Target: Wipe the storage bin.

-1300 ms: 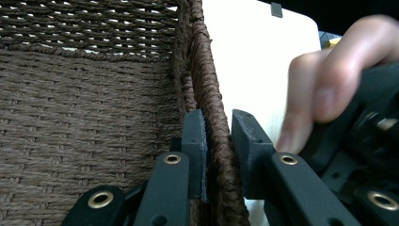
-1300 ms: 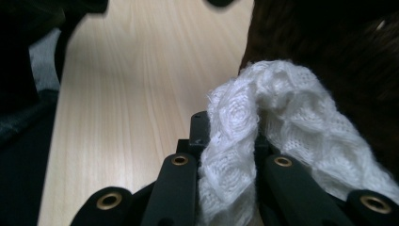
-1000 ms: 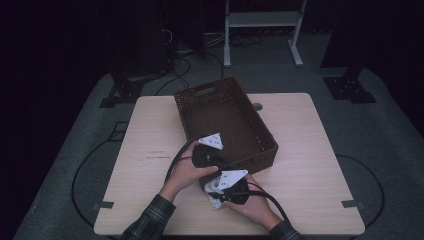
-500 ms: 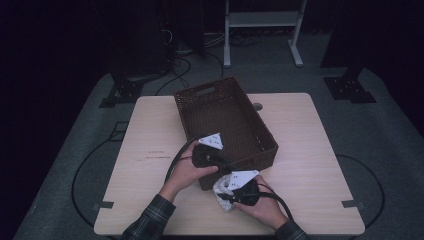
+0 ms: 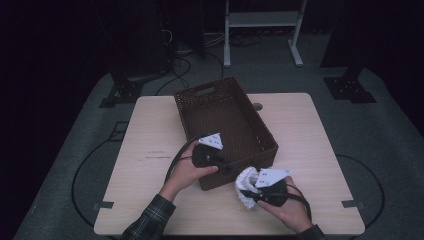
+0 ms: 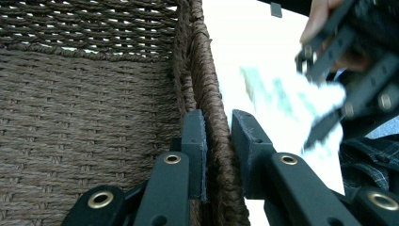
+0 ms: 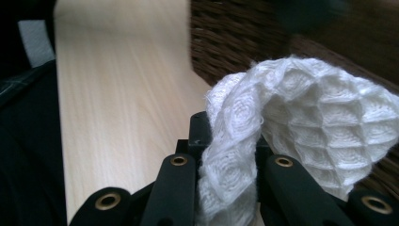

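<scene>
While the left gripper (image 6: 217, 141) clamps the basket (image 5: 260, 134) rim, the right gripper (image 7: 226, 136) pinches a cloth (image 7: 301, 127), hiding its pads.

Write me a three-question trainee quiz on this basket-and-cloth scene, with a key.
1. True or false: the left gripper has its jaws closed on the near wall of the woven basket.
2. What does the right gripper hold?
A. a sponge
B. a white waffle-weave cloth
C. a coil of cable
3. Fill in: in the high view, the cloth lies ______ the basket, over the table.

Key
1. True: one jaw is inside the wall, the other outside.
2. B: the white waffle-weave cloth is pinched between its jaws.
3. Outside: it sits by the basket's near right corner, not in it.
</scene>
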Tool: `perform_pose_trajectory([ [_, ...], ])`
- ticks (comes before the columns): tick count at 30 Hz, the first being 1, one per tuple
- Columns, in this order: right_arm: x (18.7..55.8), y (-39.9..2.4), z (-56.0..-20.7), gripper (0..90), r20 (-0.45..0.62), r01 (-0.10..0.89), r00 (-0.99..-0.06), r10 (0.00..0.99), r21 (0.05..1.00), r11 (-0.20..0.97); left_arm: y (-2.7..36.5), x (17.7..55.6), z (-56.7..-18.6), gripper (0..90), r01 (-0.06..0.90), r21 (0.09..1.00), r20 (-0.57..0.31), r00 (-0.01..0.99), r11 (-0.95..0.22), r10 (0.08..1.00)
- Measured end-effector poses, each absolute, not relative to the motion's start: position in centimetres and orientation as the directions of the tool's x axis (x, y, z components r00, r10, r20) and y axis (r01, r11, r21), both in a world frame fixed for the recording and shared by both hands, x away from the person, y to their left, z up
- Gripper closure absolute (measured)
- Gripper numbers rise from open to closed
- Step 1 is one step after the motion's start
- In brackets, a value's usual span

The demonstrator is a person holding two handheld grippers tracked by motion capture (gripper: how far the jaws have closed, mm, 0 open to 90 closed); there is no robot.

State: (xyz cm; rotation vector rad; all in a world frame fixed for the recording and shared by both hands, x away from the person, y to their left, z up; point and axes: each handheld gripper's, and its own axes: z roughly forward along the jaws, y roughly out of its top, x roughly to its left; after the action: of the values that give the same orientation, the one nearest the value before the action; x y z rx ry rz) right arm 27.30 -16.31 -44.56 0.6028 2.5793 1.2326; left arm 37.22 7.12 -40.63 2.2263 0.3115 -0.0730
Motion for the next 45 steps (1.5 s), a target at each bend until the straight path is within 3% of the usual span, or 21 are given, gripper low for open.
perform_pose_trajectory([
  [12,27.8,-22.9,-43.4,78.5,-0.060,0.332,-0.788,0.613,0.797,0.504,7.1,37.2,-40.6,75.2,0.253,0.764,-0.164,0.966,-0.593,0.200],
  [21,30.0,-28.4,-43.2,78.4,-0.101,0.414,-0.628,0.771,0.796,0.441,7.1,37.2,-40.6,75.2,0.249,0.764,-0.160,0.967,-0.596,0.198],
  [36,35.5,-31.2,-46.1,75.3,-0.092,0.560,-0.488,0.868,0.730,0.392,7.1,37.2,-40.6,75.2,0.249,0.763,-0.160,0.967,-0.596,0.199],
  [42,36.2,-31.2,-47.2,61.7,-0.083,0.585,-0.473,0.877,0.715,0.383,7.1,37.2,-40.6,75.1,0.251,0.764,-0.162,0.966,-0.595,0.199],
  [43,36.0,-31.3,-47.0,54.7,-0.078,0.585,-0.459,0.885,0.723,0.368,7.1,37.2,-40.6,74.9,0.251,0.764,-0.162,0.966,-0.594,0.199],
  [45,35.8,-31.4,-46.7,50.3,-0.086,0.581,-0.454,0.887,0.726,0.368,7.1,37.2,-40.6,74.7,0.252,0.765,-0.162,0.966,-0.593,0.201],
])
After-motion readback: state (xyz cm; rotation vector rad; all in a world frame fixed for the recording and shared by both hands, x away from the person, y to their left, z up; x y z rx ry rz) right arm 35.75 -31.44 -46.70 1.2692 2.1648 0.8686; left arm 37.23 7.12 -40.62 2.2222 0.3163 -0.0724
